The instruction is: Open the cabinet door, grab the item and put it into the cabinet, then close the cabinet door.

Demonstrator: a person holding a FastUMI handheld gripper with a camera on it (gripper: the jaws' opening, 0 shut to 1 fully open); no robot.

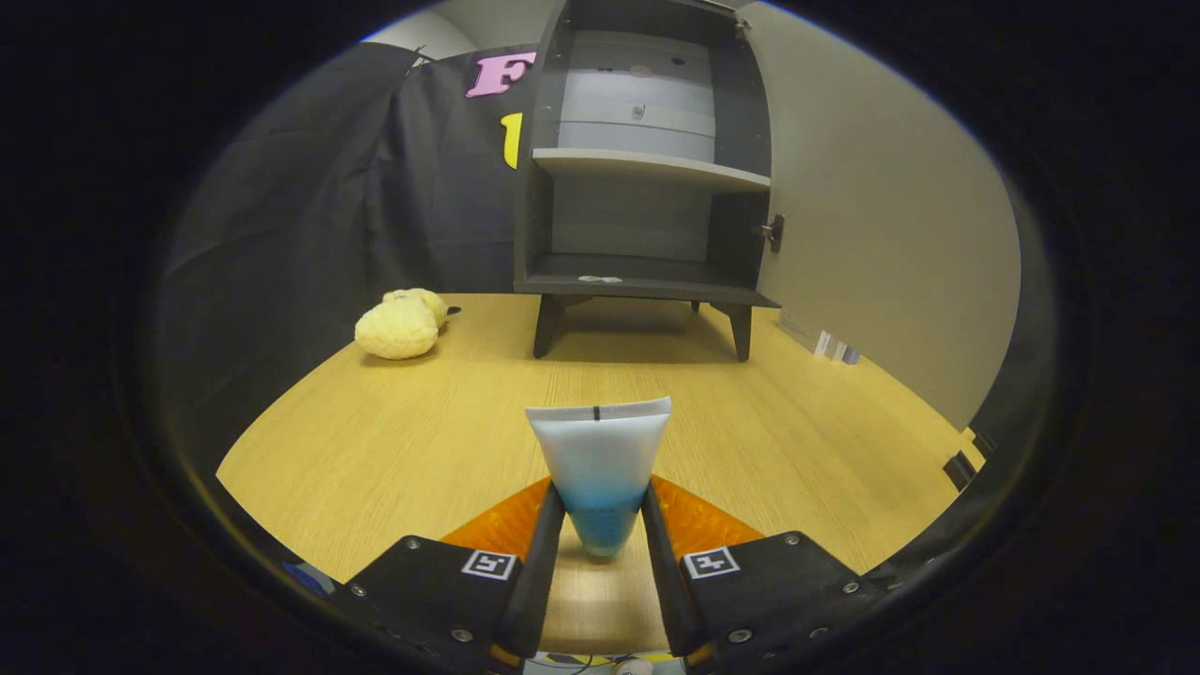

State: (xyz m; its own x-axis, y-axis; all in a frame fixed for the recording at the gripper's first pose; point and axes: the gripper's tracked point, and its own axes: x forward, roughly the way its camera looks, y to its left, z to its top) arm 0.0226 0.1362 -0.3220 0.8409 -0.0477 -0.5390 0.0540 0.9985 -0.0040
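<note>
I hold the squeeze tube [600,469] clamped between both fingers of the gripper [600,525] above the near table [375,441]; next, I judge, carry it far into the open cabinet [647,159].

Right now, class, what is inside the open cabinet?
The cabinet has one shelf that looks bare and a small pale patch on its floor. The gripper jaws grip the tube in front.
</note>
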